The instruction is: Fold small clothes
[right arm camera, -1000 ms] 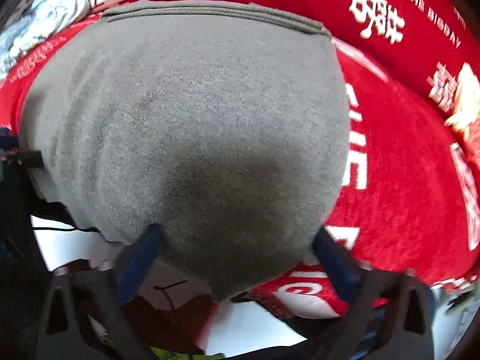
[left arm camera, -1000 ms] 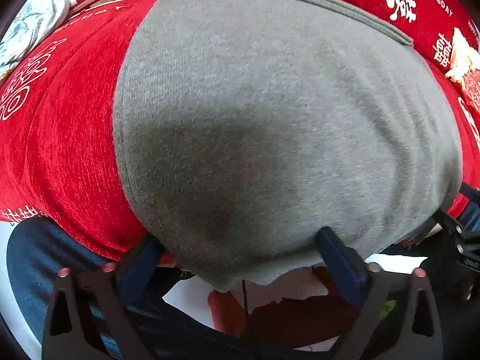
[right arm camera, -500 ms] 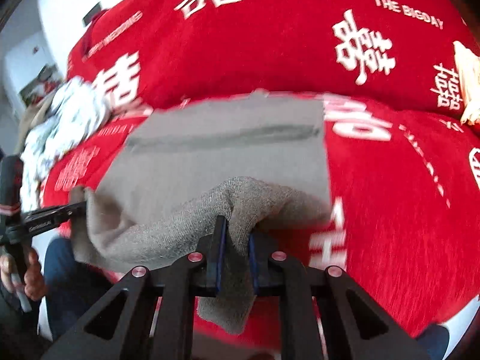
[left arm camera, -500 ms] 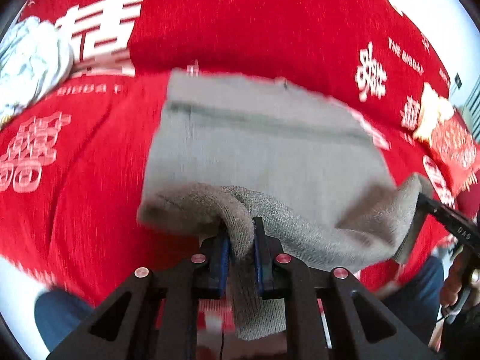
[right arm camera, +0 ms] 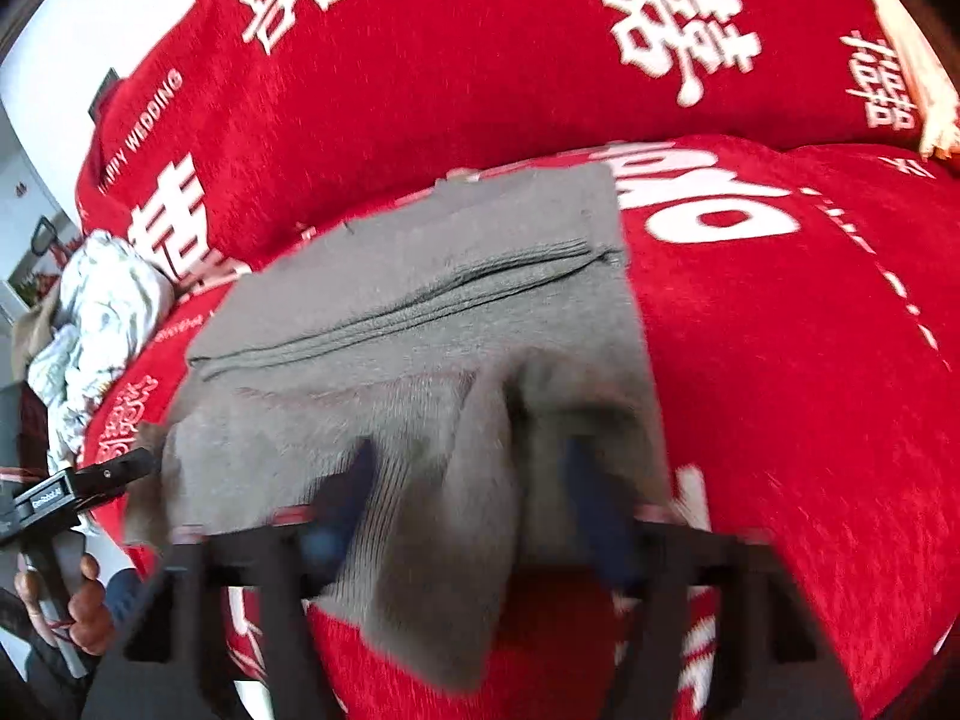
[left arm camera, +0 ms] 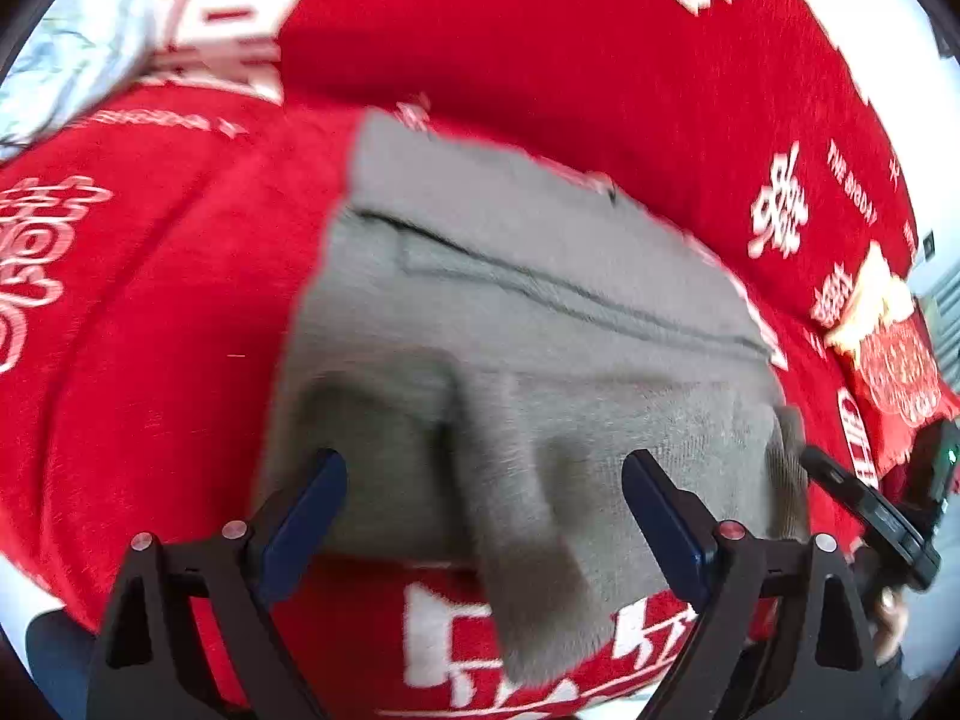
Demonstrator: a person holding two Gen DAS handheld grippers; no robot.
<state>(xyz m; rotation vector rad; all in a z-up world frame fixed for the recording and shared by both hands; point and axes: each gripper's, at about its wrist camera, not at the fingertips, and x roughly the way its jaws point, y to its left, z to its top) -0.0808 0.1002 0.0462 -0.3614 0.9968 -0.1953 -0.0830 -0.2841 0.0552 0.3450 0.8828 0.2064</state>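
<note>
Nearest, the left gripper (left arm camera: 483,510) is seen with jaws opening, pads clear of the grey garment (left arm camera: 510,360) hanging between them. The right gripper (right arm camera: 474,498) is likewise opening, its pads blurred, a loose fold between them. The garment is spread on the red blanket (right arm camera: 780,360). Far left, a pale crumpled cloth (right arm camera: 102,312) is seen.

Red printed cover (left arm camera: 540,90), crumpled pale bundle (right arm camera: 102,300), perhaps bedding
</note>
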